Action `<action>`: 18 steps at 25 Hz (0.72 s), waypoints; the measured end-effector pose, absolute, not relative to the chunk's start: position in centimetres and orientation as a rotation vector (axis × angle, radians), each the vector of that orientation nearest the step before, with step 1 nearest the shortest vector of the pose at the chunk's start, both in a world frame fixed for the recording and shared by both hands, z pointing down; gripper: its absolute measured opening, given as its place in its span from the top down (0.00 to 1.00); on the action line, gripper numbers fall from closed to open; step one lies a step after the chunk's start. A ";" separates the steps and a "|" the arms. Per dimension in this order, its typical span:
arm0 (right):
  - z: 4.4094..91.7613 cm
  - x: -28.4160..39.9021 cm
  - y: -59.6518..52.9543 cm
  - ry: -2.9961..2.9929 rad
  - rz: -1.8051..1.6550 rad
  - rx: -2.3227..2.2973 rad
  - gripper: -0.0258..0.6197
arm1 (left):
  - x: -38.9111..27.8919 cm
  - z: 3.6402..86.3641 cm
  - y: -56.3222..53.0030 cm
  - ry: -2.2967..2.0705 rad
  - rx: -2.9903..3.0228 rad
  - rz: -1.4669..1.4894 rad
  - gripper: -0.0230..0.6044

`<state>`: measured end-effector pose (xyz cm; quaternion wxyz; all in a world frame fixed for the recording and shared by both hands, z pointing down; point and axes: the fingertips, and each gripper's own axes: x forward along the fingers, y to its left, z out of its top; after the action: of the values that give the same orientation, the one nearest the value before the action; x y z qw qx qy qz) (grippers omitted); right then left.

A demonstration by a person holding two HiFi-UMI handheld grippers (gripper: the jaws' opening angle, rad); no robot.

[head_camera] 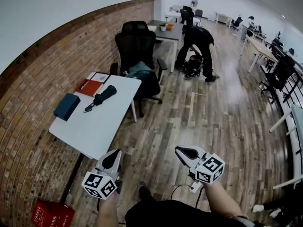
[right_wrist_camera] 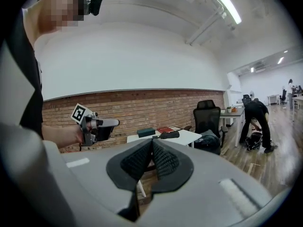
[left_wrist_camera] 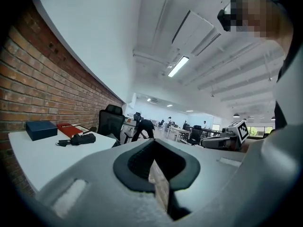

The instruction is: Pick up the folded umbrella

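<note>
- Progress is nil as far as I can judge: the folded umbrella [head_camera: 104,97] lies untouched on the white surface [head_camera: 102,129], and I stand on the wooden floor well apart from it.
- My left hand-held gripper [head_camera: 112,159] has its jaws together with nothing between them. Its own view shows only the dark pads meeting at the tip.
- My right hand-held gripper [head_camera: 187,152] is likewise closed and empty, its ribbed pads pressed against each other.
- Everything is left to do, I reckon: get to the surface, part one pair of jaws, set them around the umbrella, close and lift.
- From where I stand the umbrella sits at about 11 o'clock in the head view, toward the far half of the surface.
- A dark blue box [head_camera: 66,106] lies at its 9 o'clock, apart from it.
- A red book [head_camera: 89,87] lies at its 10 o'clock, near but seemingly not touching.
- A black office chair [head_camera: 136,44] stands at its 1 o'clock, past the far end of the surface.
- The umbrella looks black, short and compact, collapsed into a stubby roll that lies flat and slants from 1 o'clock to 7 o'clock.
- A thin strap or loop trails from its 7 o'clock end onto the surface.
- Its fabric seems wrapped snugly. Finer detail is too small to tell.
</note>
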<state>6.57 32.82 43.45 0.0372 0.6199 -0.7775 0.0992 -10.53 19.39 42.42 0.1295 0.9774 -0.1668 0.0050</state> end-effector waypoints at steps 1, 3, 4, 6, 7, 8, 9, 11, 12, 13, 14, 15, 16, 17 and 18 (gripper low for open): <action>43.6 6.5 31.3 -2.391 0.320 1.895 0.96 | -10.3 42.7 18.2 -0.472 2.840 0.025 0.95; 44.1 6.3 28.4 -2.393 0.345 1.873 0.96 | -10.1 43.2 16.1 -0.450 2.852 0.064 0.95; 44.3 6.2 27.0 -2.392 0.355 1.863 0.96 | -10.1 43.6 15.2 -0.442 2.860 0.090 0.95; 44.5 5.8 24.3 -2.397 0.378 1.856 0.96 | -10.4 44.4 13.3 -0.432 2.862 0.136 0.95; 44.4 5.5 23.0 -2.408 0.396 1.858 0.96 | -10.6 44.7 12.2 -0.427 2.849 0.147 0.95; 44.3 5.2 21.9 -2.426 0.417 1.861 0.96 | -10.9 45.1 11.2 -0.421 2.827 0.149 0.95; 44.2 4.9 21.0 -2.445 0.439 1.862 0.96 | -11.2 45.4 10.3 -0.413 2.799 0.141 0.95; 44.2 4.4 19.6 -2.462 0.464 1.858 0.96 | -11.6 46.0 8.6 -0.405 2.744 0.115 0.95; 44.4 4.3 19.2 -2.454 0.470 1.849 0.96 | -11.7 46.2 7.9 -0.407 2.727 0.106 0.95; 44.7 4.3 18.9 -2.441 0.477 1.837 0.96 | -11.7 46.4 7.3 -0.412 2.722 0.104 0.95; 45.0 4.3 18.6 -2.427 0.488 1.827 0.96 | -11.7 46.4 6.9 -0.417 2.724 0.104 0.95; 45.3 4.5 18.4 -2.416 0.500 1.822 0.96 | -11.7 46.5 6.4 -0.420 2.728 0.104 0.95; 45.4 4.8 18.1 -2.408 0.509 1.823 0.96 | -11.6 46.4 5.9 -0.424 2.731 0.100 0.95; 45.4 5.1 17.8 -2.402 0.513 1.827 0.96 | -11.5 46.4 5.4 -0.428 2.731 0.094 0.95; 45.4 5.5 17.4 -2.397 0.512 1.829 0.96 | -11.3 46.4 4.9 -0.433 2.731 0.088 0.95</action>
<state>5.53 17.37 45.44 0.0416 0.5977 -0.7830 0.1672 -11.31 4.91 46.35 0.1864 0.9699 -0.1537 0.0314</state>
